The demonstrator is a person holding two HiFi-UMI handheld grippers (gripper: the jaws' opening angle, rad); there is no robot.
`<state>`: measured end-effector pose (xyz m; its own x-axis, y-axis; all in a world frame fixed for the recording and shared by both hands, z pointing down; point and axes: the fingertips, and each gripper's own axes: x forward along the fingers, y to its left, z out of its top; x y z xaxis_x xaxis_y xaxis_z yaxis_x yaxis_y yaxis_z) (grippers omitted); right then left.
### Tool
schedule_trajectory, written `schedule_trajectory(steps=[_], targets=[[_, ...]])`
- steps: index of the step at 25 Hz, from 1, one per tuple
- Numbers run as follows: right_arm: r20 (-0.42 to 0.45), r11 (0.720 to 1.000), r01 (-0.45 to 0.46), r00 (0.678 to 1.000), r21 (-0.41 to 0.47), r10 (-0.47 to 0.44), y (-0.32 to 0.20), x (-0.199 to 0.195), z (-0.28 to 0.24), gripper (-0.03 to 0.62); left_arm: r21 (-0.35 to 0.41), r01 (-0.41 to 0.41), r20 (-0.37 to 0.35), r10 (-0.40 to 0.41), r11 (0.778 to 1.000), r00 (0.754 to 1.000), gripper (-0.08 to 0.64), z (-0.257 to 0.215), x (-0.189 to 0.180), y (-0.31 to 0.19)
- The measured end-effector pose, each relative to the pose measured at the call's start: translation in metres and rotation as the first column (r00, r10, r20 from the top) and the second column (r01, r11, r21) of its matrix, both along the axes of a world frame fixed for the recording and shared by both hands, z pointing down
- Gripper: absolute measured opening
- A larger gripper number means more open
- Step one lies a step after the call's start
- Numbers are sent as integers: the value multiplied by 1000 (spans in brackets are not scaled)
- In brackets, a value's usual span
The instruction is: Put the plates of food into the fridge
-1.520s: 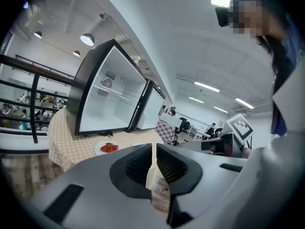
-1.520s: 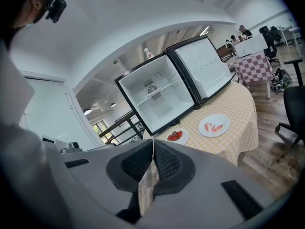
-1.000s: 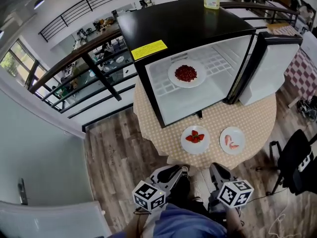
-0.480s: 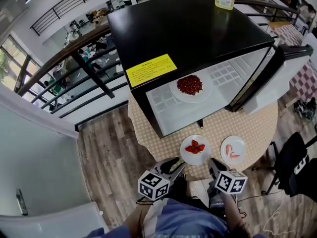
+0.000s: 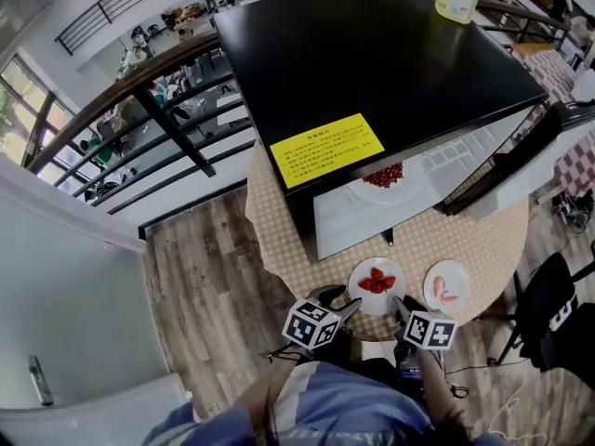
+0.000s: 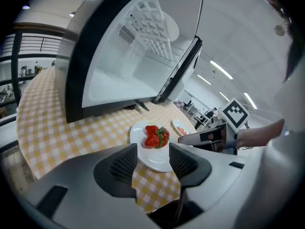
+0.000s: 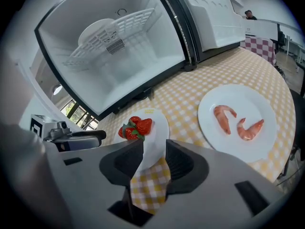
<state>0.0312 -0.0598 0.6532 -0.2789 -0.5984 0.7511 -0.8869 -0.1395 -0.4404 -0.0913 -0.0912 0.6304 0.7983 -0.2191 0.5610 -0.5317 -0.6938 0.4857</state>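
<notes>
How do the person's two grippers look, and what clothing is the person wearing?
The left tongs and right tongs are grey, rounded plastic with black ribbed pads. Each carries a white cube with black square markers. The person's top looks light blue.

- My head camera looks steeply down over the fridge [image 5: 372, 54] onto the table's [image 5: 274, 235] near edge.
- Cameras on my left hand-held gripper [image 6: 151, 156] and right hand-held gripper [image 7: 153, 151] sit low and close, facing the fridge; both see the strawberry plate [image 6: 139, 136] between opening jaws.

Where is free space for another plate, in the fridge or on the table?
Free: in the fridge, the floor below the wire shelf; the tablecloth between fridge and strawberry plate. Crowded: table front, where strawberry plate and shrimp plate lie side by side.
</notes>
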Motion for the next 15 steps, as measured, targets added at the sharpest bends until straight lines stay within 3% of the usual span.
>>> schedule_trajectory(steps=[4, 9, 13, 15], targets=[[-21, 999, 29, 999, -33, -30, 1, -2, 13, 140, -31, -6, 46, 7, 999, 999, 202, 21, 3, 3], [-52, 998, 45, 998, -35, -47, 1, 1, 16, 140, -20, 46, 123, -43, 999, 991, 202, 32, 0, -3], [-71, 996, 82, 994, -28, -84, 3, -1, 17, 131, 22, -2, 205, -3, 1000, 979, 202, 38, 5, -1], [-53, 995, 94, 994, -34, -96, 4, -2, 17, 124, 30, -16, 213, 9, 999, 977, 202, 39, 8, 0]])
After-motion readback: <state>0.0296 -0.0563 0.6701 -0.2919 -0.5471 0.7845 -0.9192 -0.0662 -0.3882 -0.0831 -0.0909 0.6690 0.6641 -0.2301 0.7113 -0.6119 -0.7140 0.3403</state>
